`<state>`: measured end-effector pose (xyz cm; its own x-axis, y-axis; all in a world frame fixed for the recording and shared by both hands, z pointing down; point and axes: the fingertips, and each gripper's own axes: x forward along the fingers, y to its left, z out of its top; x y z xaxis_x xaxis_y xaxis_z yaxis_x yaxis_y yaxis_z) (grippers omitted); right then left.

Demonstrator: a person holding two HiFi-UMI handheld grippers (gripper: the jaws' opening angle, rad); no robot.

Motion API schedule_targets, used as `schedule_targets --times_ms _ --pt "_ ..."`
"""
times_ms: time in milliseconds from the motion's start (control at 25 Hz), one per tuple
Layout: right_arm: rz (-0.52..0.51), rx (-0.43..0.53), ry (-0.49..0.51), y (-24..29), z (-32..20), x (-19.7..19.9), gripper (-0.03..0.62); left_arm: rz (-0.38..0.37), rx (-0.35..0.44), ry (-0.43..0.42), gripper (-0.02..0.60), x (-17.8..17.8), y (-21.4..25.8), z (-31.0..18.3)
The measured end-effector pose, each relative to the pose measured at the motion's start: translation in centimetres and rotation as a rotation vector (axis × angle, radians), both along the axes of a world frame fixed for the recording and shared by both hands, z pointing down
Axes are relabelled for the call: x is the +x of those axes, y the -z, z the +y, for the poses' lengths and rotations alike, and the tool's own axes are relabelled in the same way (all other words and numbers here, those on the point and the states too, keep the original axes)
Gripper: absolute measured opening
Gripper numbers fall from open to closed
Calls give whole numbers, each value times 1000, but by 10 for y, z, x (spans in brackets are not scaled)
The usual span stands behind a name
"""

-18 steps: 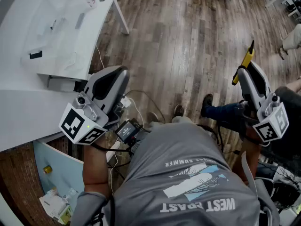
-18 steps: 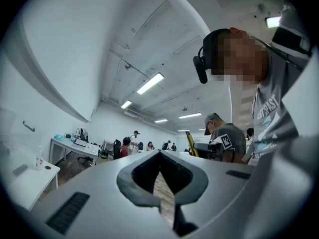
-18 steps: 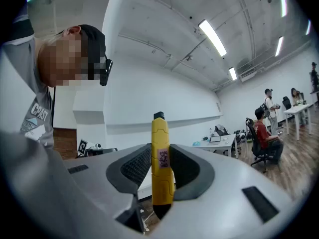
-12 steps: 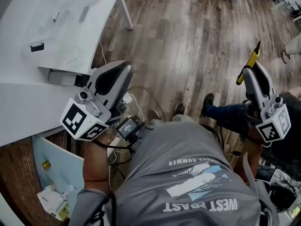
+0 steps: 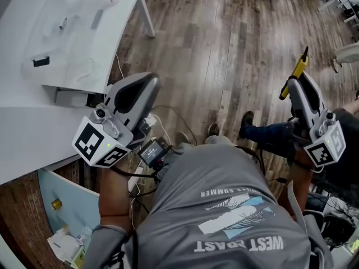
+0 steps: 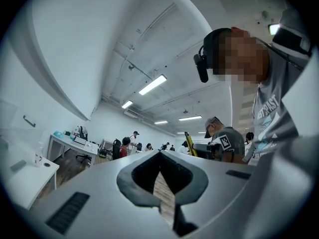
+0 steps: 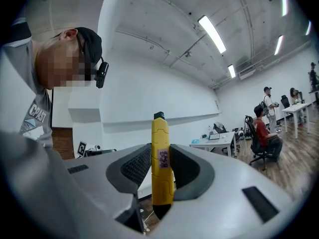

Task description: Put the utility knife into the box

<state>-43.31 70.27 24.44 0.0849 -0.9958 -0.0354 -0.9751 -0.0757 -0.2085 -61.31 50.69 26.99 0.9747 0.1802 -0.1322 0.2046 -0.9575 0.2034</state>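
My right gripper [image 5: 292, 84] is shut on a yellow utility knife [image 5: 296, 69], which stands up between the pads with its black tip poking beyond them. In the right gripper view the knife [image 7: 160, 163] fills the gap between the jaws of the right gripper [image 7: 160, 156] and carries a small label. My left gripper [image 5: 145, 83] hangs beside the white table [image 5: 33, 128], shut and holding nothing; the left gripper view shows the tips of the left gripper [image 6: 160, 154] meeting. A pale, see-through box [image 5: 61, 32] lies on the far table at upper left, well away from both grippers.
Wooden floor [image 5: 224, 49] spreads between the grippers. A seated person's leg and shoe [image 5: 263, 132] are close to the right gripper. A light blue bin [image 5: 70, 198] with rubbish sits under the table at lower left. Other people sit at desks [image 7: 261, 133] in the distance.
Both grippers keep almost the same place and pose; the knife stays clamped in the right one. Only the head view has shifted slightly.
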Motion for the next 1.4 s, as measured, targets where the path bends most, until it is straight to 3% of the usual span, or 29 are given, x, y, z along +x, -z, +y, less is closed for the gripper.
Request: schedule_targets --times_ms 360,960,1400 --pt "-3 -21 -15 -3 -1 18 123 -9 -19 -31 9 25 -7 -2" --pt "10 50 45 -7 -35 147 123 -81 19 42 9 148 -3 -2" --pt "-29 25 14 -31 -38 183 123 -108 34 12 9 195 -8 -16"
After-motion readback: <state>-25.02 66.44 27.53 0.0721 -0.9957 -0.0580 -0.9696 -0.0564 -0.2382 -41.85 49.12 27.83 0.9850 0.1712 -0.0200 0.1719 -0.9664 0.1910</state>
